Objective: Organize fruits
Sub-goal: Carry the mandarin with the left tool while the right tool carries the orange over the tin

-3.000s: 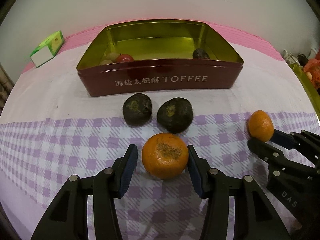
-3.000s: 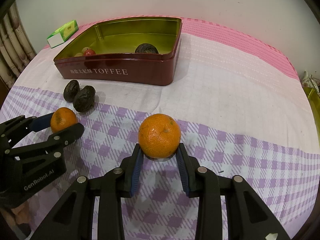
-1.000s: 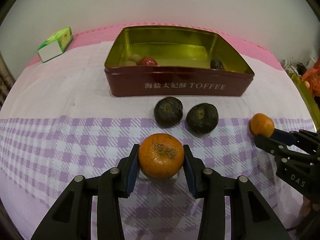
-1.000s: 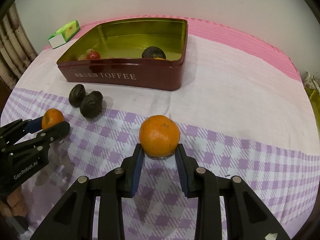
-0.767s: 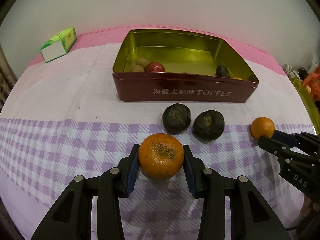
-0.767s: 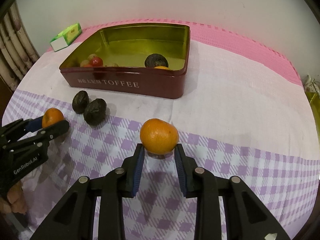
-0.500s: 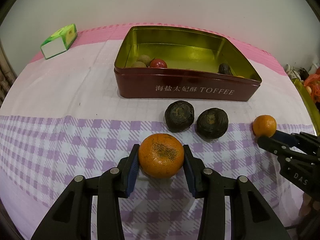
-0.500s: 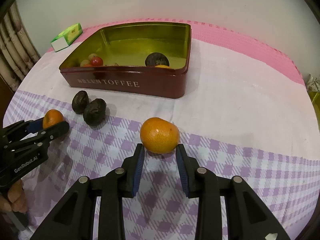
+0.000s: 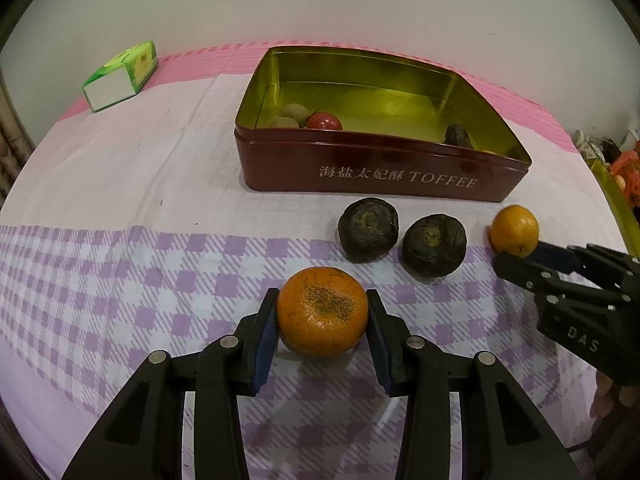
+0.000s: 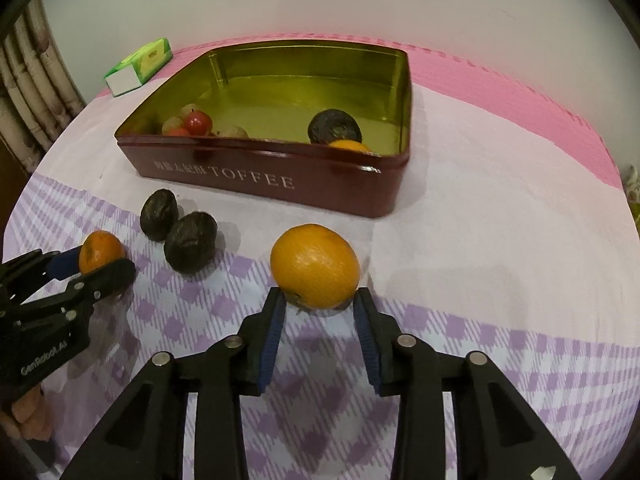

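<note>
The toffee tin (image 10: 280,178) sits open toward the far side of the tabletop (image 10: 500,208) and already holds part of the fruit: 1 dark round fruit (image 10: 335,127) and the top of 1 orange (image 10: 349,145) against its near wall at the right end, plus 1 red fruit (image 10: 197,123) and several pale small fruits (image 9: 294,112) at the left end. Outside the tin, 4 pieces remain. The left tool (image 9: 322,315) is clenched on a scarred orange (image 9: 322,311), both blue pads pressed against its sides; whether it rests on the cloth or is raised cannot be told. The right tool (image 10: 319,307) has a smooth orange (image 10: 315,266) at its fingertips only, well forward of the pads; the jaws stand about as wide as the fruit, and it cannot be told whether they grip it or merely flank it. Between the 2 tools, 2 dark wrinkled fruits (image 9: 400,238) lie side by side on the cloth just in front of the tin, untouched. A green carton (image 9: 120,76) lies well apart at the far left corner. Judgement: the task is roughly half done; both oranges have yet to go into the tin, then the 2 dark fruits. The right tool's shallow hold looks the weaker of the 2.
</note>
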